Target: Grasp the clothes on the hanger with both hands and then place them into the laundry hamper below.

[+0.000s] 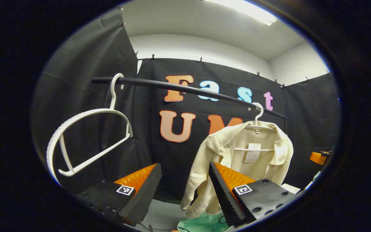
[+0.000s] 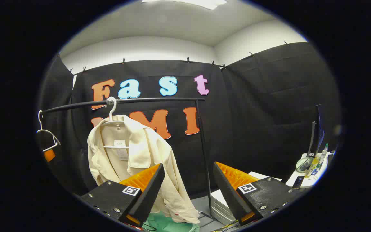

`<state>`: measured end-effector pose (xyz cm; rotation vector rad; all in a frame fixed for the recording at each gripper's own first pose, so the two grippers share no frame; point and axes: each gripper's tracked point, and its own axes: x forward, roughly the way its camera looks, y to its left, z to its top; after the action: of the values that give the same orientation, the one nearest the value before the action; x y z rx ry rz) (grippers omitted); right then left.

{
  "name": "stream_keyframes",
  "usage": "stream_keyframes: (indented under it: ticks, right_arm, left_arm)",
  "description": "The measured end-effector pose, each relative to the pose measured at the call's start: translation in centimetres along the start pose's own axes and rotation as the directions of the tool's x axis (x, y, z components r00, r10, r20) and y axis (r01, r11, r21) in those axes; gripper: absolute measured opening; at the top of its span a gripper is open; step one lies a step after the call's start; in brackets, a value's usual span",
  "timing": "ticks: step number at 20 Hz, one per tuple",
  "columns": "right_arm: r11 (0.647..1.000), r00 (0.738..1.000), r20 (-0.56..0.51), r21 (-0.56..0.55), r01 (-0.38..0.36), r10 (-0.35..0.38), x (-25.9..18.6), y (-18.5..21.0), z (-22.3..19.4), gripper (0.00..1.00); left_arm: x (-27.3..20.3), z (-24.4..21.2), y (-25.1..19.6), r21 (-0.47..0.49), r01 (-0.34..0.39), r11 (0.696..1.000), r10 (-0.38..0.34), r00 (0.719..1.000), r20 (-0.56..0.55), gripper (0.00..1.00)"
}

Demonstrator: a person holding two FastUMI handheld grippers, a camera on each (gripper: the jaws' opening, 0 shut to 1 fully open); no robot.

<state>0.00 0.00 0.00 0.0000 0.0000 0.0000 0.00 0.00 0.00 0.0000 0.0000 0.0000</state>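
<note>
A: In the left gripper view, where does the cream jacket (image 1: 246,154) sit against the tongs?

B: It hangs beyond the left gripper (image 1: 185,193), off toward its right finger, whose ribbed dark pad overlaps the sleeve edge in the picture. The fingers stand wide apart with nothing between them. The jacket is on a white hanger (image 1: 258,117) hooked over a black rail (image 1: 185,88).

A: And the materials?

B: Soft, matte cloth, collar open, a paper tag inside the neck. The fingers are wedge-shaped, orange on the outer face, black and ridged inside. An empty hanger (image 1: 85,138), white plastic with a curved, ribbed shoulder, hangs farther left. A green hamper (image 1: 204,224) peeks out below the sleeve.

A: The right gripper view?

B: The right gripper (image 2: 188,193) is also spread open, empty. The jacket (image 2: 140,161) hangs left of the gap, its hem dropping behind the left finger, above the hamper (image 2: 169,225). The rail's thin upright post (image 2: 204,161) stands between the fingers, farther back.
</note>
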Motion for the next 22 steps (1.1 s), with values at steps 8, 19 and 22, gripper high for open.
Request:
stream_keyframes:
  ticks: [8,19,22]
  right_arm:
    - [0.999,1.0,-0.001,-0.036,-0.009,0.009,-2.5,0.7,0.1,0.94]
    - [0.999,0.998,-0.058,-0.04,-0.018,0.016,-2.6,2.3,-2.5,0.95]
    - [0.998,0.995,-0.094,-0.032,-0.049,0.046,-2.0,4.1,-4.0,0.94]
  left_arm:
    - [-2.0,-0.7,1.7,-0.032,-0.024,0.999,0.023,0.999,-0.025,0.96]
    - [-2.1,-1.4,1.5,-0.039,-0.016,0.999,0.014,0.999,-0.051,0.96]
    - [-2.1,-2.0,1.7,-0.033,-0.023,0.999,0.02,0.997,-0.072,0.97]
